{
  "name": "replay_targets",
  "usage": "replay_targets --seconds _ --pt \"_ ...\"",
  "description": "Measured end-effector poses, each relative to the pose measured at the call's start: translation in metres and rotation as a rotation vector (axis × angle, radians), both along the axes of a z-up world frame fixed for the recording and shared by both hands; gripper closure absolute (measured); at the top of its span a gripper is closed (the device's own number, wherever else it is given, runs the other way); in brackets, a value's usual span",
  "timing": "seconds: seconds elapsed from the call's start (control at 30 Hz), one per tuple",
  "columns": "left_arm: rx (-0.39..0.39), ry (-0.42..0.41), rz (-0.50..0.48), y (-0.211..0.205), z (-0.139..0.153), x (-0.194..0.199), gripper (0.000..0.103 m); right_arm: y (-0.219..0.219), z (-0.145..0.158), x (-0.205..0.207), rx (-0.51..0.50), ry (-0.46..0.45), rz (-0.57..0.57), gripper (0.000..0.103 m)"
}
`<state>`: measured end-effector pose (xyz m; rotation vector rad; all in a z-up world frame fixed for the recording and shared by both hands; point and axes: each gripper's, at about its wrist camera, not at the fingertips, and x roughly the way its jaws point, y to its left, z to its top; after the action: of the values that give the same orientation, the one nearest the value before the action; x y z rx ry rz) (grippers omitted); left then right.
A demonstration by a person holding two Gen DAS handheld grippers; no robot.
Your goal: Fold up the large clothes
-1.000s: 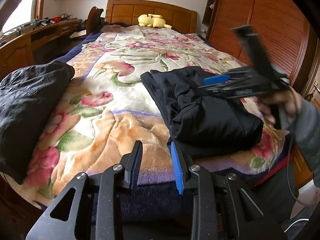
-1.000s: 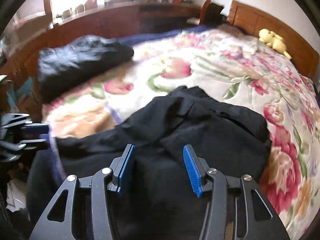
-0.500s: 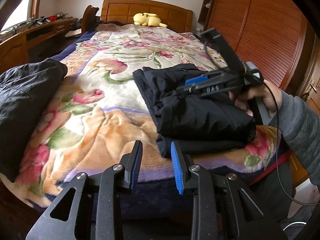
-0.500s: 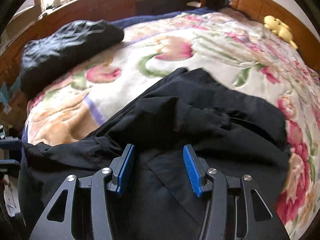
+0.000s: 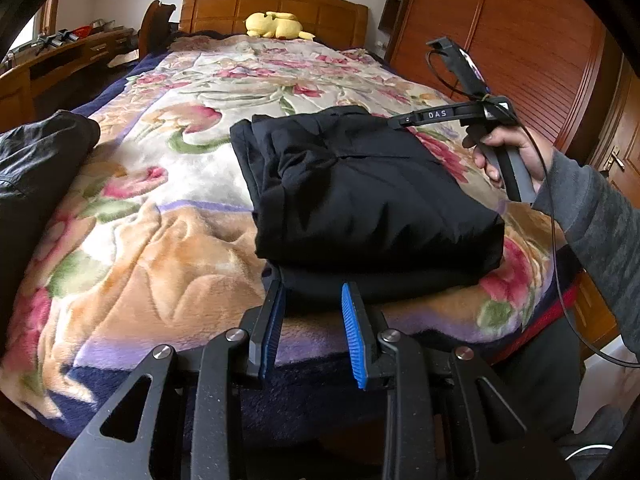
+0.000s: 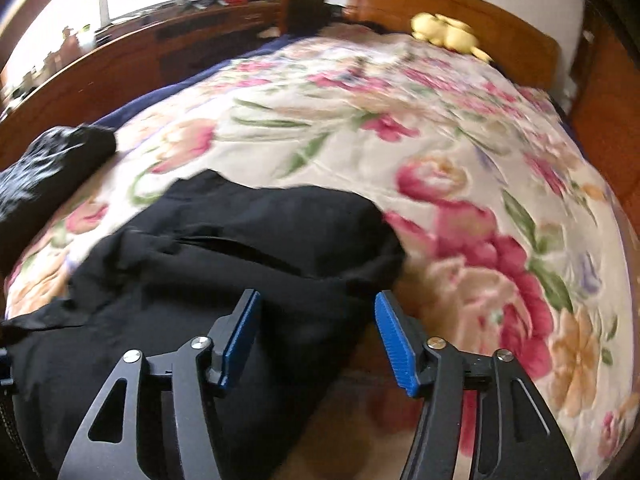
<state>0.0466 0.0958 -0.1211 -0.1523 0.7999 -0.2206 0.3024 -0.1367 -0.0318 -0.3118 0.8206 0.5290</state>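
A folded black garment [image 5: 360, 192] lies in a thick stack on the floral blanket [image 5: 160, 220] near the bed's foot. My left gripper [image 5: 312, 300] stands open right at the stack's near bottom edge, its blue pads not pressing the cloth. In the right wrist view the same black garment [image 6: 224, 264] fills the lower left. My right gripper [image 6: 318, 304] hovers over its right-hand edge with its jaws opening, cloth below but nothing pinched. From the left wrist view, a hand [image 5: 504, 152] holds that gripper beside the stack's far right corner.
A second, crumpled black garment [image 5: 36, 160] lies at the bed's left edge. A yellow plush toy [image 5: 276, 26] sits by the wooden headboard [image 5: 280, 4]. A wooden wardrobe [image 5: 520, 40] stands on the right, a desk [image 5: 60, 56] on the left.
The right gripper has swung from over the stack's middle to its right edge, and its jaws have widened. The left gripper has come up to the stack's near edge.
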Motion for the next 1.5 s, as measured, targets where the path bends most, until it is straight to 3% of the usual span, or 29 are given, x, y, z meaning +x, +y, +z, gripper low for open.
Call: replay_targets --seconds 0.2,0.43,0.57,0.97,1.1,1.17,1.2,1.27,1.43,1.5 --pt "-0.003 0.018 0.011 0.004 -0.008 0.008 0.073 -0.01 -0.02 0.017 0.089 0.066 -0.067 0.017" --pt "-0.021 0.025 0.032 0.009 -0.013 0.016 0.073 -0.018 -0.04 0.037 0.175 0.139 -0.072 0.005" --pt "-0.026 0.029 0.036 0.008 -0.016 0.021 0.072 -0.022 -0.06 0.047 0.252 0.196 -0.095 0.002" --pt "-0.039 0.032 0.03 0.013 -0.019 0.028 0.072 -0.032 -0.072 0.038 0.333 0.169 -0.086 0.001" --pt "-0.064 0.032 0.038 0.015 -0.022 0.031 0.072 -0.033 -0.071 0.034 0.374 0.19 -0.073 0.01" --pt "-0.062 0.024 0.036 0.016 -0.022 0.03 0.072 -0.034 -0.071 0.032 0.415 0.222 -0.042 0.023" --pt "-0.059 0.02 0.033 0.016 -0.022 0.029 0.072 -0.034 -0.071 0.032 0.443 0.249 -0.026 0.035" --pt "-0.058 0.018 0.026 0.016 -0.022 0.028 0.074 -0.035 -0.069 0.03 0.439 0.253 -0.025 0.041" --pt "-0.079 0.006 0.025 0.023 -0.017 0.023 0.095 -0.031 -0.055 0.026 0.383 0.208 -0.009 0.059" --pt "-0.082 -0.012 0.023 0.024 -0.013 0.019 0.098 -0.029 -0.045 0.021 0.365 0.18 -0.001 0.065"
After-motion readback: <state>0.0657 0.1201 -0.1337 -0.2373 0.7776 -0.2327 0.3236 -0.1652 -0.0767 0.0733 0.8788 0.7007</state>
